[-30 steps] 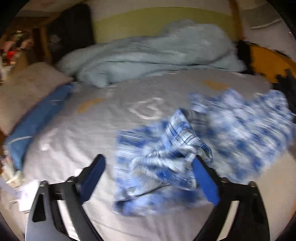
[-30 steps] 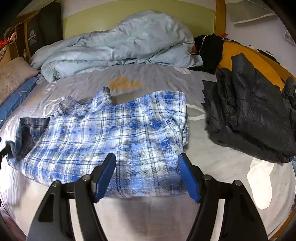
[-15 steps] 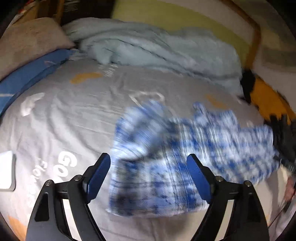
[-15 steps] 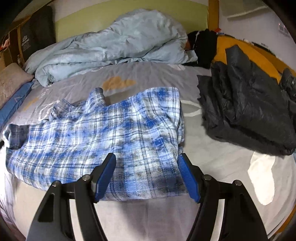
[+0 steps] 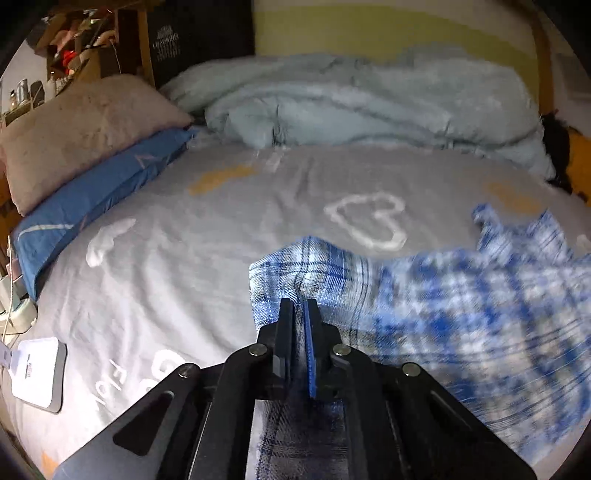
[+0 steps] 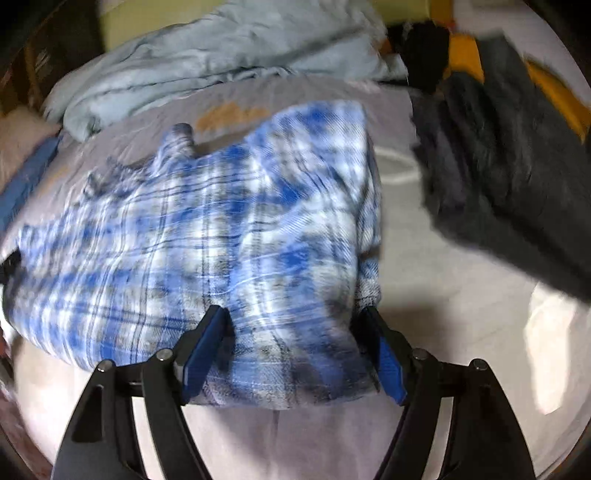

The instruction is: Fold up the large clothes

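1. Grey printed bedsheet (image 5: 229, 229) across the bed, carrying everything in view.
2. Left gripper (image 5: 300, 306) with both pads brought together, clamped on a fold of the blue plaid shirt (image 5: 461, 295); cloth pinched between the pads and trailing back under the frame.
3. Right gripper (image 6: 295, 321) with jaws apart and opening; bottom hem of the shirt (image 6: 221, 229) lying between the two blue pads, unclear through the blur whether either pad touches it.
4. Shirt spread flat over the middle of the bed, reaching toward its right side in the left wrist view; one bunched part pointing toward the far edge. Much of the fabric smeared by motion blur.
5. White heart outline (image 5: 369, 221) printed on the sheet just beyond the pinched fold; orange patches farther out.
6. Rumpled pale blue duvet (image 5: 351, 99) heaped along the far edge of the bed, against a yellow-green headboard (image 5: 369, 29).
7. Blue pillow (image 5: 92, 192) along the left edge, with a beige pillow (image 5: 81, 125) stacked on it.
8. White box-like device (image 5: 37, 373) near the left front corner of the bed.
9. Dark jacket (image 6: 509, 166) piled at the right edge of the bed, apart from the shirt; yellow fabric (image 6: 465, 55) behind it.
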The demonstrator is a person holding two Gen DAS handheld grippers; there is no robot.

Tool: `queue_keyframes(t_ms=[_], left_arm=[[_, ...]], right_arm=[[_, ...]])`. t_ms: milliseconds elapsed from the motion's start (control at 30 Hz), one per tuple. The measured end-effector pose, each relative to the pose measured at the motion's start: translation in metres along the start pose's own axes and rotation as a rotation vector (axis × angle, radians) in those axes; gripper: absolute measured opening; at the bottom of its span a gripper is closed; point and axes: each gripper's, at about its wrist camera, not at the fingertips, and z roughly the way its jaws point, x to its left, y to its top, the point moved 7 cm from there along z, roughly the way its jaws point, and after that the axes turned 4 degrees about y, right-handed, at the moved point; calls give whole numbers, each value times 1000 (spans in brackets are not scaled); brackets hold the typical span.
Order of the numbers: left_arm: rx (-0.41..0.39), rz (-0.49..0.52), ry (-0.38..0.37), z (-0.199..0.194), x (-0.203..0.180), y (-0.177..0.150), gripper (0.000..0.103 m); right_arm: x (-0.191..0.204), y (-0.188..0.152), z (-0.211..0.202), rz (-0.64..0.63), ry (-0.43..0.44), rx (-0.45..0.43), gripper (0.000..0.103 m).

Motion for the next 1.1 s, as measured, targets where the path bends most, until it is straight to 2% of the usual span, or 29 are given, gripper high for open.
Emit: queue_keyframes(t_ms=[100, 167, 233, 367, 433, 500, 567, 700, 800, 1033, 1100], left_arm=[[-32, -52, -49, -15, 5, 13, 7], [-39, -41, -62, -23, 3, 16, 9], [-57, -14, -46, -33, 2, 15, 15], [-85, 27, -77, -56, -7, 10, 42], [-96, 30, -110, -68, -13, 7, 49], [-102, 45, -139, -81, -21, 5, 58], [-127, 71, -160, -99, -32, 4, 62], [-174, 105, -196, -128, -45, 0, 88], [-177, 128, -238, -141, -54, -10, 91], [-140, 133, -254, -144, -68, -25, 95], [-142, 127, -255, -144, -68, -25, 99]], right_arm=[[-6, 3, -3, 32, 9, 6, 72], [-10, 6, -9, 33, -11, -20, 72], [-18, 10, -18, 41, -49, -69, 72], [-30, 14, -38, 113, -2, -129, 72], [-29, 16, -47, 119, 17, -148, 72], [-25, 14, -53, 100, -1, -164, 72], [-18, 13, -61, 71, -25, -189, 72], [1, 9, -79, 29, -1, -243, 73], [10, 5, -88, 6, -11, -284, 76], [16, -9, -88, -6, -7, -279, 76], [14, -9, -89, 6, 5, -282, 76]])
